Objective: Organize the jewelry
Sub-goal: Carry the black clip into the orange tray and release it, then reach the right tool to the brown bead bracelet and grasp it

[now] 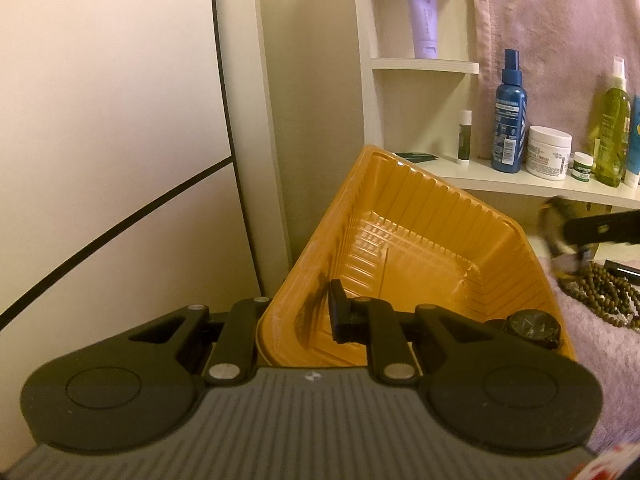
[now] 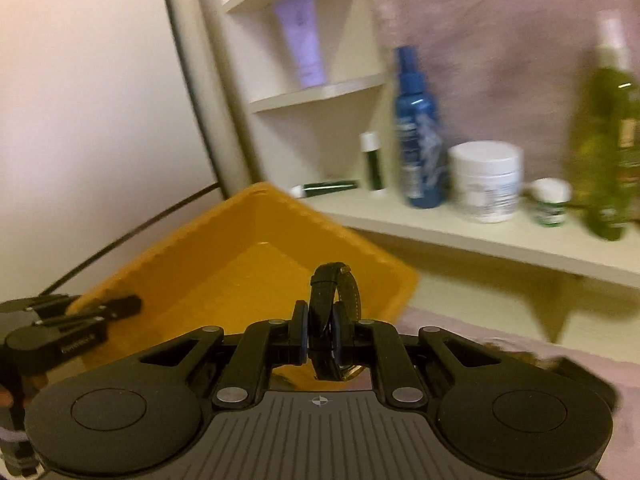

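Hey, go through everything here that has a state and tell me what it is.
Orange tray: tilted, wall clamped by left gripper.
Black watch: lying in the tray's corner.
Strap watch: clamped in right gripper.
Bead necklace: heaped on pink towel, outside tray.

Clamped a black watch (image 2: 334, 320) upright between the right gripper (image 2: 320, 338) pads, just above the near rim of a yellow tray (image 2: 224, 264). Gripped the tray's left edge with the left gripper (image 2: 120, 305). Blurred bottles (image 2: 420, 132) on far shelf (image 2: 480, 240).
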A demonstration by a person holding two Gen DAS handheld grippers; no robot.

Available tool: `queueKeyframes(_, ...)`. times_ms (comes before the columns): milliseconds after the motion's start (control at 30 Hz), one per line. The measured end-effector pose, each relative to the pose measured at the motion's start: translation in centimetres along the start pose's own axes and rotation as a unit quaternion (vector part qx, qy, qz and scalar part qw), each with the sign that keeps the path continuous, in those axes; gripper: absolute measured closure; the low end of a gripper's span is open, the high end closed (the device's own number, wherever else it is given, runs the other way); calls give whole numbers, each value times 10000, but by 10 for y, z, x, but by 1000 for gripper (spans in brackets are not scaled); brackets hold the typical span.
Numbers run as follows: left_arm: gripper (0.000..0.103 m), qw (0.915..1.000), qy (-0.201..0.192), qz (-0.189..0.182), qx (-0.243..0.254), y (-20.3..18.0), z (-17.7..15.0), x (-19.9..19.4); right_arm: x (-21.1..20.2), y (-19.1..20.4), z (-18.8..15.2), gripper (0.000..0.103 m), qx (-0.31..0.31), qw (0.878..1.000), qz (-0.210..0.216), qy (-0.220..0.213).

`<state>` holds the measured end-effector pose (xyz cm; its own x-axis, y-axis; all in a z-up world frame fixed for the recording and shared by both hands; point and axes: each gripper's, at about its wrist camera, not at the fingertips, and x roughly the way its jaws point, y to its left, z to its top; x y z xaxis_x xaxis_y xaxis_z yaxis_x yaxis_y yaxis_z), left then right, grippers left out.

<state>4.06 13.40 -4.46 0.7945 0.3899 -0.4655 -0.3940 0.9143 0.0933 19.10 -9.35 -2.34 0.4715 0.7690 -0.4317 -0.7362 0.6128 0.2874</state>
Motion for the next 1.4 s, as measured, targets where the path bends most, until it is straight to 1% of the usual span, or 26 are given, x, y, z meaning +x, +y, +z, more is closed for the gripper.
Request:
queueKeyframes(67,87,10000,6,5,-3,0,0,0,16,4,0,91,5,9999,125,57)
queueKeyframes(167,87,10000,2,7,1,0,0,1,39,4,-4,91,-43,9996,146,249)
queueKeyframes(200,87,10000,-1,12,2,0,0,1,39,4,-4,91,-43,9996,146,249)
queueKeyframes(233,86,10000,-2,21,6,0,0,1,46,2,-7,91,-61,9992,134,369)
queueKeyframes(567,86,10000,-37,87,-20,-1,-4,3,64,5,-16,91,-148,9981,169,581)
queueKeyframes(633,86,9999,-21,100,-54,-1,-4,4,64,5,-16,88,-71,9978,120,641)
queueKeyframes(667,86,9999,-24,101,-61,-1,-4,4,62,5,-16,83,-49,9980,113,621)
queueKeyframes(700,86,9999,-33,104,-57,-1,-3,4,62,5,-16,76,-49,9980,113,621)
queueKeyframes(767,86,9999,-48,113,-50,-2,-3,4,50,3,-14,67,56,9989,69,471)
queueKeyframes(800,86,9999,-54,113,-62,-2,-3,4,50,3,-14,65,56,9989,69,471)
queueKeyframes(1033,85,9998,-90,141,-112,-2,-5,4,7,-11,-17,60,420,9991,-95,61)
queueKeyframes(1067,85,9998,-95,142,-113,-2,-5,4,-5,-17,-22,60,520,9985,-175,-2)
queueKeyframes(1100,85,9998,-99,144,-111,-2,-5,4,-5,-17,-22,59,520,9985,-175,-2)
queueKeyframes(1133,85,9998,-99,146,-109,-2,-5,4,-19,-23,-29,59,589,9977,-333,-23)
queueKeyframes(1167,85,9998,-97,145,-111,-2,-5,4,-19,-23,-29,59,589,9977,-333,-23)
queueKeyframes(1300,85,9998,-104,151,-89,-2,-5,4,-46,-37,-43,59,742,9946,-718,34)
queueKeyframes(1333,85,9998,-101,149,-87,-2,-5,4,-61,-46,-51,59,862,9919,-931,57)
queueKeyframes(1400,85,9998,-104,146,-84,-1,-5,4,-74,-55,-60,59,985,9885,-1143,95)
